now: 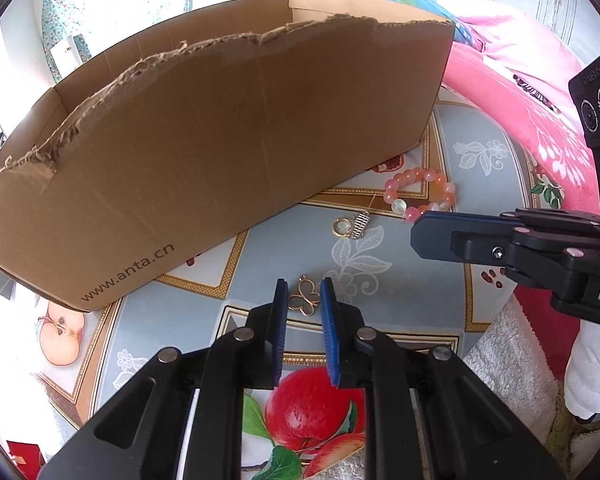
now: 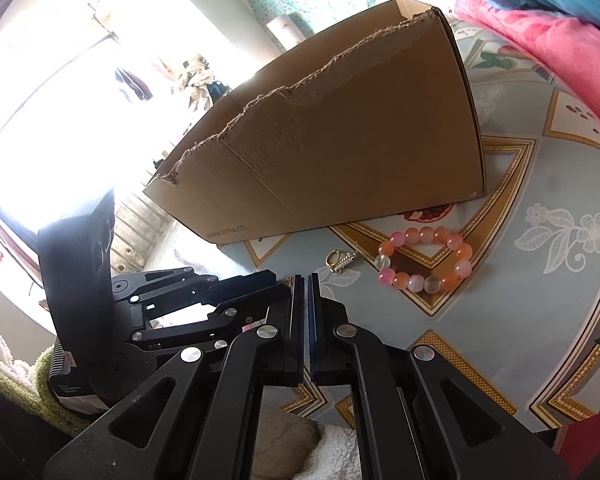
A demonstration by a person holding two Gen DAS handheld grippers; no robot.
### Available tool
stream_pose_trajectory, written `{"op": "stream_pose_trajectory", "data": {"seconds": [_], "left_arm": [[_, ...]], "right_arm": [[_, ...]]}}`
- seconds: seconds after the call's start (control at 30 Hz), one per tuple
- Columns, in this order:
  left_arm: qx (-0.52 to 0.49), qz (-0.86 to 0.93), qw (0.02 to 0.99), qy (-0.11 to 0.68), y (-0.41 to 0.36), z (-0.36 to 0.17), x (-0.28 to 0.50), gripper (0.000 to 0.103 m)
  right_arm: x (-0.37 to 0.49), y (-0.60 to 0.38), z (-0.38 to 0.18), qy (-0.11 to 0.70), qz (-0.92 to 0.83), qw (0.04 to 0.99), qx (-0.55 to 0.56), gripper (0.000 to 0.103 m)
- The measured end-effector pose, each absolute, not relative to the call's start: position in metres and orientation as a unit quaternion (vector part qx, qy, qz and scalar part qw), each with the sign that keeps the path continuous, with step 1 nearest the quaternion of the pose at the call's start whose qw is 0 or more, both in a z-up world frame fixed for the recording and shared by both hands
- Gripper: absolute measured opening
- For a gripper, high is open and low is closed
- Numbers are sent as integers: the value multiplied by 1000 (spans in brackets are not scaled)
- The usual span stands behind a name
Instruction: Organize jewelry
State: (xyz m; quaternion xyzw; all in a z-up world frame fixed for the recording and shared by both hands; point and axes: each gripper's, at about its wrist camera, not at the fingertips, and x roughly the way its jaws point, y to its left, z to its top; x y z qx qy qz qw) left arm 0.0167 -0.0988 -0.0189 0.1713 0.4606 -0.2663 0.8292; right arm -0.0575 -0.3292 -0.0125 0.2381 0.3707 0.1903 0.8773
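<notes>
Evidently the step in hand is the pick-up of the gold butterfly pendant (image 1: 305, 297), the nearest of the loose pieces on the patterned worktop (image 1: 420, 296). In the left wrist view the left tongs (image 1: 304, 292) stand narrowly parted and point steeply down, with the pendant lying flat between the two blue tips. A sliver of gap seems to show on either side of it, so I judge it bracketed but not yet pinched.

The right tongs (image 2: 305, 280) are pressed together with nothing between them, and hang just right of the left pair, short of the pink and orange bead bracelet (image 2: 424, 260).

Between pendant and bracelet, a little farther off, lie a gold ring (image 1: 342, 227) and a small silver abacus charm (image 1: 361, 224), touching each other. The torn cardboard box (image 1: 220, 140) stands beyond them all, at the far left, and is probably where the jewelry goes.

Next, the left pair needs to close squarely on the thin wire frame, low against the cloth, then lift and carry it over the ragged box edge. The flat pendant may slip out or skate sideways.
</notes>
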Motion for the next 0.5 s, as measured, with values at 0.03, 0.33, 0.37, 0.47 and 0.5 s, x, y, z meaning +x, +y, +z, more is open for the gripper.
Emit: {"op": "stream_pose_trajectory", "data": {"seconds": [0.03, 0.33, 0.37, 0.47, 0.5], "left_arm": [[173, -266, 829, 460, -97, -19, 17, 15], [172, -268, 829, 459, -94, -17, 18, 7], [170, -268, 829, 461, -94, -17, 19, 0], [165, -270, 828, 463, -91, -17, 20, 0], [161, -272, 828, 464, -89, -17, 20, 0]], "right_arm": [[-58, -329, -13, 370, 191, 877, 239, 2], [-58, -331, -13, 370, 189, 878, 238, 2], [-58, -331, -13, 370, 190, 878, 238, 2], [-58, -331, -13, 370, 189, 878, 237, 2], [-58, -330, -12, 370, 189, 879, 236, 2]]}}
